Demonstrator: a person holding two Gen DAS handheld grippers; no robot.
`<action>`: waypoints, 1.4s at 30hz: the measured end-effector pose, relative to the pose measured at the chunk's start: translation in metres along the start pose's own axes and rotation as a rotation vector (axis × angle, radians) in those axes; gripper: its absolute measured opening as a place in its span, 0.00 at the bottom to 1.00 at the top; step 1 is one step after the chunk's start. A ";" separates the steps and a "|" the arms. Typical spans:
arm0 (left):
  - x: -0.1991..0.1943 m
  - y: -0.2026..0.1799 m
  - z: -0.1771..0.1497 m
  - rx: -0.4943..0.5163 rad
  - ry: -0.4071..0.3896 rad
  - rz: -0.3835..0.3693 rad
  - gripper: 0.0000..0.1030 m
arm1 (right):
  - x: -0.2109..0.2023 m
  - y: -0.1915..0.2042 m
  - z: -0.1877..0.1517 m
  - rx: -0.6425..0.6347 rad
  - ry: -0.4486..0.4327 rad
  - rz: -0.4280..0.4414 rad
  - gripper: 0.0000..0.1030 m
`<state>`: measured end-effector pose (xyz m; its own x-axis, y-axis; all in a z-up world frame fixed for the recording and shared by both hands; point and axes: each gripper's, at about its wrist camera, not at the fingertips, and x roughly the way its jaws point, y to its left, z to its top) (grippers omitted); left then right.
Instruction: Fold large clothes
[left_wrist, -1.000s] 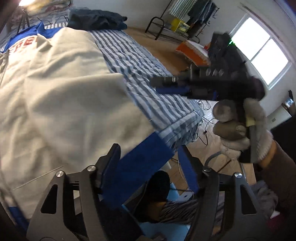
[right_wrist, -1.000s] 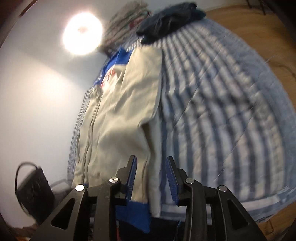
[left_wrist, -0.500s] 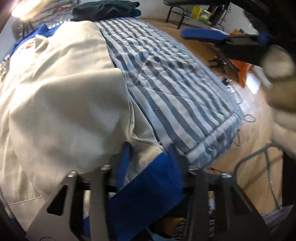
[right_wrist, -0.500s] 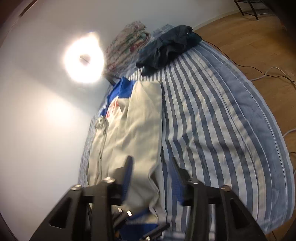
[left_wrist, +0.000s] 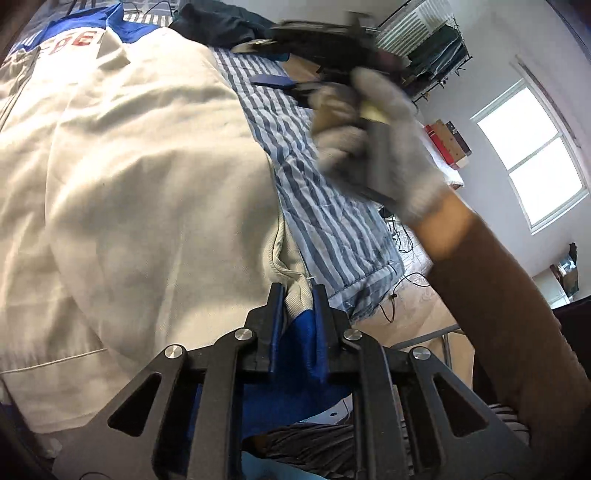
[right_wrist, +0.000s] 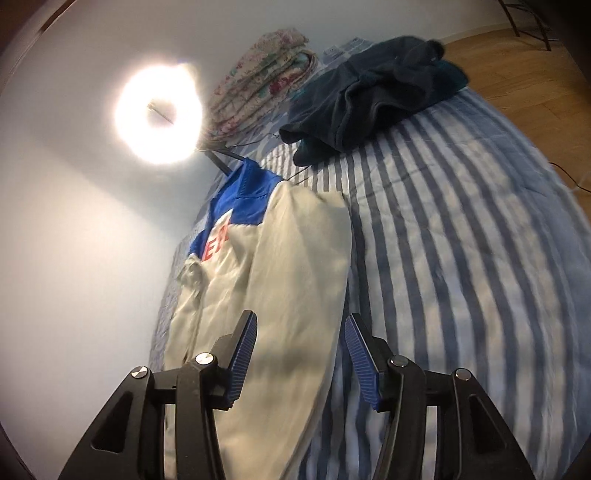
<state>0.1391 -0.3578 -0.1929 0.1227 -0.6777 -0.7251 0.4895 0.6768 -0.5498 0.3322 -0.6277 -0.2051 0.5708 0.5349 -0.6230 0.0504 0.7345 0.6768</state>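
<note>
A cream jacket (left_wrist: 147, 184) with a blue collar and red letters lies spread along the left side of a striped bed (left_wrist: 325, 206). My left gripper (left_wrist: 298, 291) is at the jacket's near corner; its jaws are closing, with the ribbed cream hem and blue band pinched between the pads. My right gripper (right_wrist: 301, 325) hovers open over the jacket's (right_wrist: 280, 266) right edge, with nothing between its fingers. In the left wrist view a gloved hand (left_wrist: 380, 147) holds that right gripper (left_wrist: 332, 37), blurred, above the bed.
A dark crumpled garment (right_wrist: 376, 92) and a folded floral quilt (right_wrist: 258, 81) lie at the bed's head near a ring light (right_wrist: 159, 114). Wooden floor with cables, a clothes rack (left_wrist: 436, 48) and a window (left_wrist: 535, 155) lie to the right.
The left jaws have closed from wide open onto the jacket's hem corner. The right gripper has opened wider and swung from beside the bed's edge to over the jacket.
</note>
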 end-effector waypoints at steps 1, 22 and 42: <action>-0.001 -0.001 0.000 0.003 0.005 -0.012 0.02 | 0.013 -0.002 0.007 -0.003 0.013 -0.018 0.48; 0.008 -0.008 -0.007 0.124 0.047 -0.024 0.09 | 0.078 0.001 0.010 -0.016 0.106 -0.010 0.07; -0.215 0.121 -0.015 0.029 -0.221 0.240 0.09 | 0.108 0.209 -0.013 -0.311 0.043 -0.423 0.03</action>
<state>0.1587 -0.1259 -0.1103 0.4202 -0.5476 -0.7236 0.4477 0.8187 -0.3596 0.3932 -0.4115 -0.1362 0.5187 0.1762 -0.8366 0.0204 0.9757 0.2181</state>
